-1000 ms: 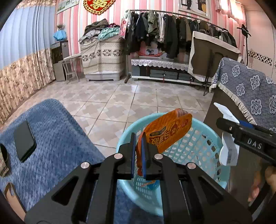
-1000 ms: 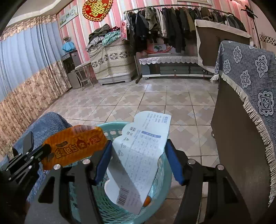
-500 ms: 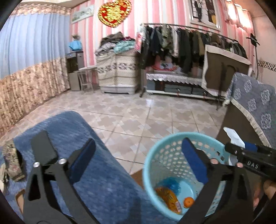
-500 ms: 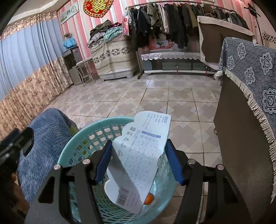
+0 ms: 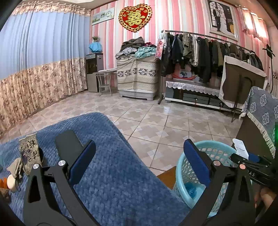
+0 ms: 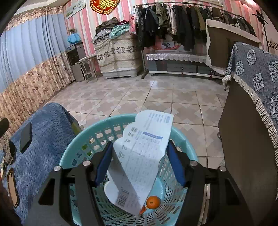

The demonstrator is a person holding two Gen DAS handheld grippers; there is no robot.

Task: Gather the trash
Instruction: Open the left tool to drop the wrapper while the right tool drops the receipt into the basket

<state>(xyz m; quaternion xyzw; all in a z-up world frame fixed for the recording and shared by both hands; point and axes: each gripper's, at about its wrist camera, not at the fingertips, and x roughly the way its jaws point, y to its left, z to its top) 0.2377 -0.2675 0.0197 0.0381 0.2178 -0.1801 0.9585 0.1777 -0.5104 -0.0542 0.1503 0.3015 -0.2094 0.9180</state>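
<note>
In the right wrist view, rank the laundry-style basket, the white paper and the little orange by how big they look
1. Basket, widest.
2. White paper, held in the right claw; being nearer the camera inflates it.
3. Orange, smallest, down in the basket.

Perforated glossy plastic basket (image 6: 90, 137), printed paper sheet (image 6: 144, 156), nubbly blue cloth cover (image 5: 111, 173), glazed floor tiles (image 5: 156, 121)

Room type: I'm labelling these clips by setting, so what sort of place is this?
Most likely a lived-in home, a bedroom or living room: a long clothes rack of coats, a blue blanket spread on furniture, and a red double-happiness heart on the striped wall.
</note>
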